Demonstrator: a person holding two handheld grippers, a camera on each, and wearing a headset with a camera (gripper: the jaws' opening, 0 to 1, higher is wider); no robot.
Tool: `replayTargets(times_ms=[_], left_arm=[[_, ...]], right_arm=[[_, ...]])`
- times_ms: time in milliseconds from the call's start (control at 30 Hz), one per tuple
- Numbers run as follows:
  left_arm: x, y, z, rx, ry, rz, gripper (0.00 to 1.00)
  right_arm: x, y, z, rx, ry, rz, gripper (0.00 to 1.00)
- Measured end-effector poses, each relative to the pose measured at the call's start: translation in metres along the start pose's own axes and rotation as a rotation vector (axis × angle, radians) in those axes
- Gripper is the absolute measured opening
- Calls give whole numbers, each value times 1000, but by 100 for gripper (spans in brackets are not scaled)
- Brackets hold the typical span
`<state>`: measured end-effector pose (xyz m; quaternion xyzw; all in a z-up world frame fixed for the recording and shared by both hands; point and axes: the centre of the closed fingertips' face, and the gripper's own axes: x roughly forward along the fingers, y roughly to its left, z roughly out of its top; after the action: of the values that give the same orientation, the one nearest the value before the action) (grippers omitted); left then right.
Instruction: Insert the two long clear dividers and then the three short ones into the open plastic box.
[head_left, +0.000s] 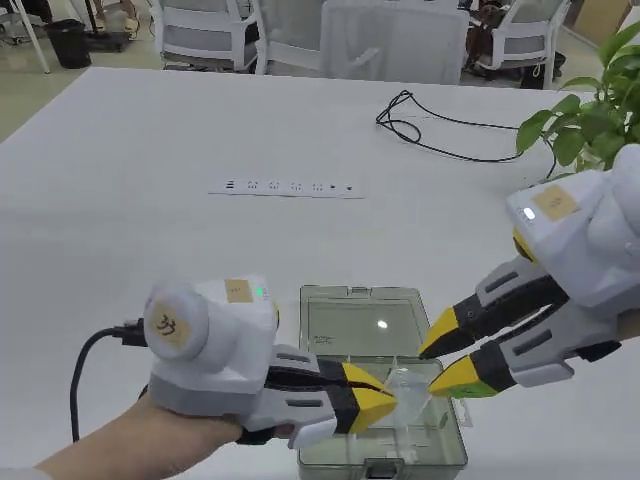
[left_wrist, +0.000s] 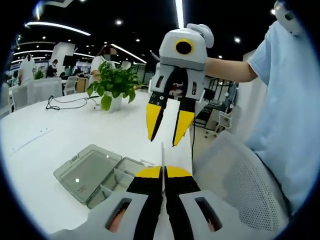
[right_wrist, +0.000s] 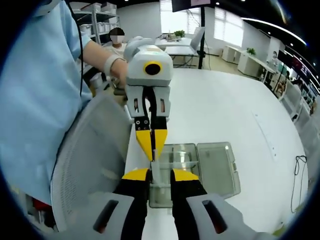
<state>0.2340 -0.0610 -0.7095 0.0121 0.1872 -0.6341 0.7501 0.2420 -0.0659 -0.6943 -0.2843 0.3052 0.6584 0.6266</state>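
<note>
The open grey-clear plastic box (head_left: 452, 440) lies near the table's front edge, its lid (head_left: 360, 322) folded back flat. My left gripper (head_left: 385, 400) hovers over the box, shut on a clear divider (head_left: 412, 385), which stands edge-on above my jaws as the divider (left_wrist: 162, 152). The right gripper (head_left: 446, 364) comes in from the right, open, its yellow tips at the divider's free end. From the right gripper (right_wrist: 160, 175), the divider (right_wrist: 156, 172) stands between my spread jaws, with the left gripper (right_wrist: 151, 149) facing me above the box (right_wrist: 185, 155). The right gripper (left_wrist: 168, 131) faces the left one.
A white power strip (head_left: 287, 187) lies mid-table and a black cable (head_left: 440, 130) coils at the back right beside a green plant (head_left: 590, 120). Chairs (head_left: 205, 30) line the far edge. A white mesh chair (left_wrist: 240, 185) stands close to the table's near edge.
</note>
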Motion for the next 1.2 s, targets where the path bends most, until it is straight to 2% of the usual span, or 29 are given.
replayTargets(times_ms=[200,333,467,667,1200], left_arm=[[1,-4,-1,27,8,-12,0],[1,-4,2,17,-9,-11,0],[-1,-4,4,22,-22,-5,0],[-1,-4,4,22,-25,1,0],[2,-4,3,20,-15,10,0]], right_arm=[[3,2,-2,-17,28,38,15],[6,6,-2,-21,39,62,13],[9,7,-2,-20,47,75,7],[11,10,-1,-50,53,81,3],[9,11,-5,-25,87,89,2]])
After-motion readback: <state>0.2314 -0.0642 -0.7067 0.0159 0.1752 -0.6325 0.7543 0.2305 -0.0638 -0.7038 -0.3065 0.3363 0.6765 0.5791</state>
